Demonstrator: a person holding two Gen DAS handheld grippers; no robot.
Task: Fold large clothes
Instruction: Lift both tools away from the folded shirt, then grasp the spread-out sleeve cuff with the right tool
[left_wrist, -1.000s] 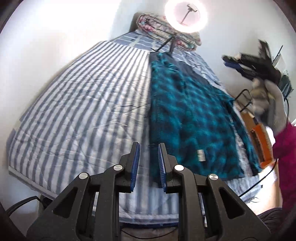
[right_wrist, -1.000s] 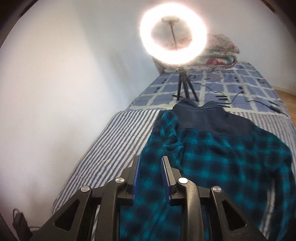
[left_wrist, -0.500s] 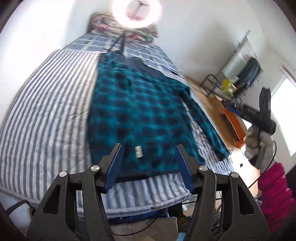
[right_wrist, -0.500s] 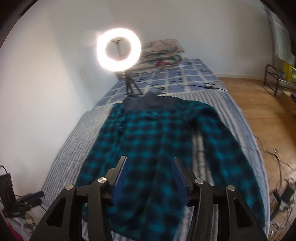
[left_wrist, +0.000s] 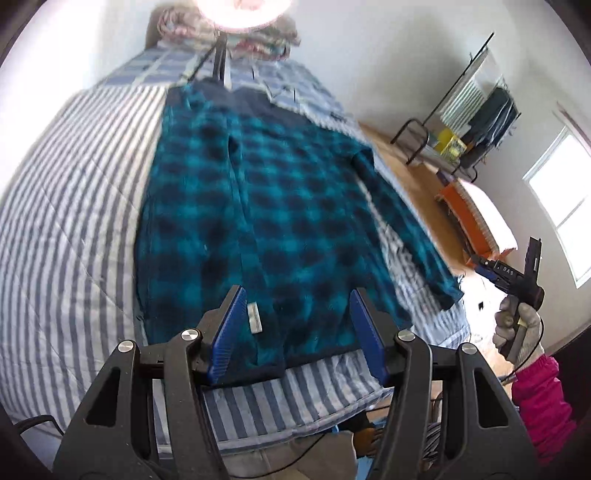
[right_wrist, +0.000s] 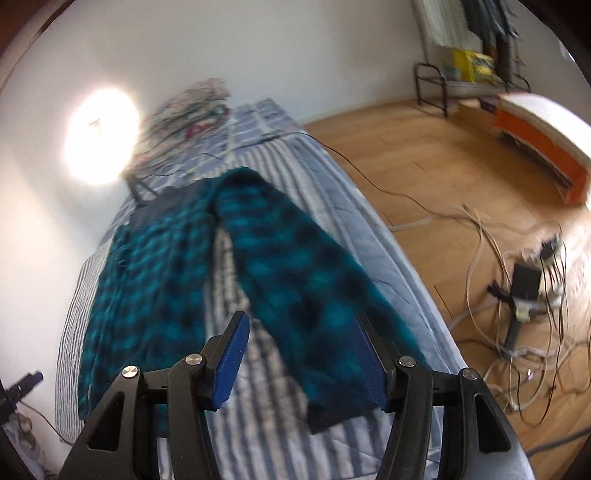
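Observation:
A teal and black plaid shirt (left_wrist: 258, 192) lies spread flat on the blue-striped bed (left_wrist: 74, 229), collar at the far end. My left gripper (left_wrist: 297, 328) hovers open over the shirt's near hem, pads clear of the cloth. The right gripper (left_wrist: 517, 273), held by a gloved hand with a pink sleeve, shows at the right of the left wrist view. In the right wrist view, my right gripper (right_wrist: 301, 354) hangs above the shirt's outstretched sleeve (right_wrist: 295, 280). Its jaws are opening, and the cuff (right_wrist: 332, 402) lies beneath them, not gripped.
A ring light on a tripod (left_wrist: 221, 55) and folded bedding (left_wrist: 258, 37) stand at the bed's far end. Cables and a power strip (right_wrist: 524, 280) sprawl over the wooden floor right of the bed. An orange bench (right_wrist: 535, 140) and a clothes rack (left_wrist: 461, 122) stand beyond.
Both grippers went from nearly shut to open. The left view slid right to centre on the hem. The right gripper swung from the collar side out to the sleeve at the bed's right edge.

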